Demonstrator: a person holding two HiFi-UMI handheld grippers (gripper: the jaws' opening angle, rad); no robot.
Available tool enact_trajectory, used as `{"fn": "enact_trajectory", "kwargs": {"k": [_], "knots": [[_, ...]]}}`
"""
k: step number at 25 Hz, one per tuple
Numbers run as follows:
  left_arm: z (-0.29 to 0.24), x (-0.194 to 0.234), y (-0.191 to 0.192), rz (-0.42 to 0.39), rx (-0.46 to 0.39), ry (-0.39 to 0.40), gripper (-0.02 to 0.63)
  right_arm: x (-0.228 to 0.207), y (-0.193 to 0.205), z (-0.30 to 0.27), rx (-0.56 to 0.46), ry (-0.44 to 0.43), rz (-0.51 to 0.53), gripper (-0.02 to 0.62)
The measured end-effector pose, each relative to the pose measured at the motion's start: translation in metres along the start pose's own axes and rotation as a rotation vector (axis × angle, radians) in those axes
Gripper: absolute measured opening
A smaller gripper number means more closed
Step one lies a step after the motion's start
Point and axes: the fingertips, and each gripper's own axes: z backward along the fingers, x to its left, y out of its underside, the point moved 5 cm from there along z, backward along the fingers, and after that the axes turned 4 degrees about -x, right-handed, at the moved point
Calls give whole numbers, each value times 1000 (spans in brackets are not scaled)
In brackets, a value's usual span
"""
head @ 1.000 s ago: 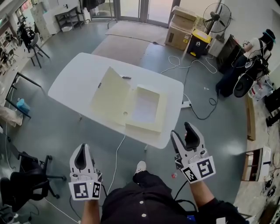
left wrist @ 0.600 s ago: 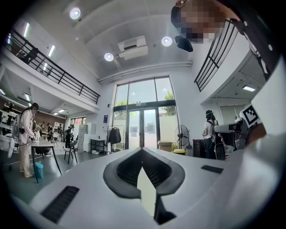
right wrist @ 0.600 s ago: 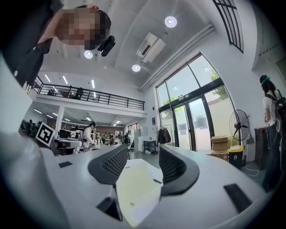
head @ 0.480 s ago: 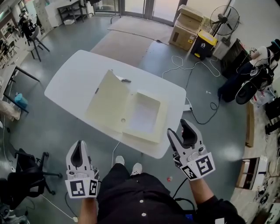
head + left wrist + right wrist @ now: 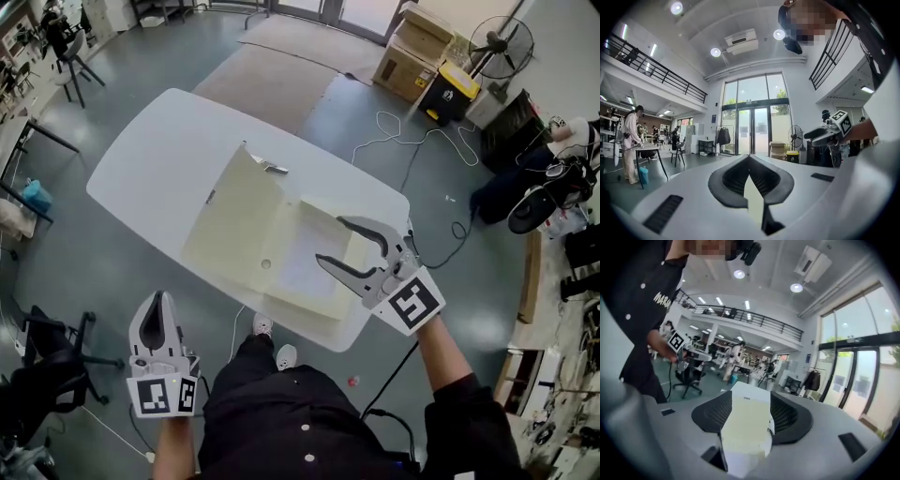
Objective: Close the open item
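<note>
Head view: the box [image 5: 291, 244] lies open on the surface [image 5: 150, 159]. Its lid [image 5: 230, 220] stands left of your right tool [image 5: 331, 241], which hovers over the tray.

Left gripper view: your left tool [image 5: 749, 158] is pressed together, low and farther off.

Right gripper view: the jaws are opening, the box is ahead, and nothing is pinched.

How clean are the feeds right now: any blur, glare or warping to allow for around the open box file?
Head view: evenly lit and sharp, the box file on the white table clear, straight lines bowed toward the edges. Left gripper view: heavy fisheye, black corners, ceiling lamps and glass doors blown bright. Right gripper view: same fisheye, the file close to the lens and soft.
</note>
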Motion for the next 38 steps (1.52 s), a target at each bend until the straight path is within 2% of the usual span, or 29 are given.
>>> {"fn": "enact_trajectory", "kwargs": {"k": [2,6,9,13,17,20,25,28,31,34,38], "knots": [[-7,13,6,7,12,-9,17,-4,2,-41,59,-125,120,258],[-20,27,26,19,66,-24,17,-11,14,-117,179,-390,475,258],[-30,37,41,30,108,-48,17,-13,27,-170,231,-583,644,258],[-36,50,59,47,156,-74,17,-14,45,-228,271,-757,736,258],[-39,65,74,62,209,-100,17,-11,61,-276,324,-879,831,261],[-41,71,87,76,248,-123,17,-7,67,-305,351,-975,863,262],[-39,80,102,108,301,-157,17,3,87,-317,499,-1200,912,267],[-42,87,110,122,319,-161,17,6,99,-321,556,-1265,919,260],[-49,90,114,127,327,-153,17,7,108,-321,579,-1298,924,214],[-58,89,113,125,328,-141,17,5,106,-317,562,-1291,925,136],[-69,84,109,116,323,-114,17,1,96,-302,540,-1283,935,93]]}}
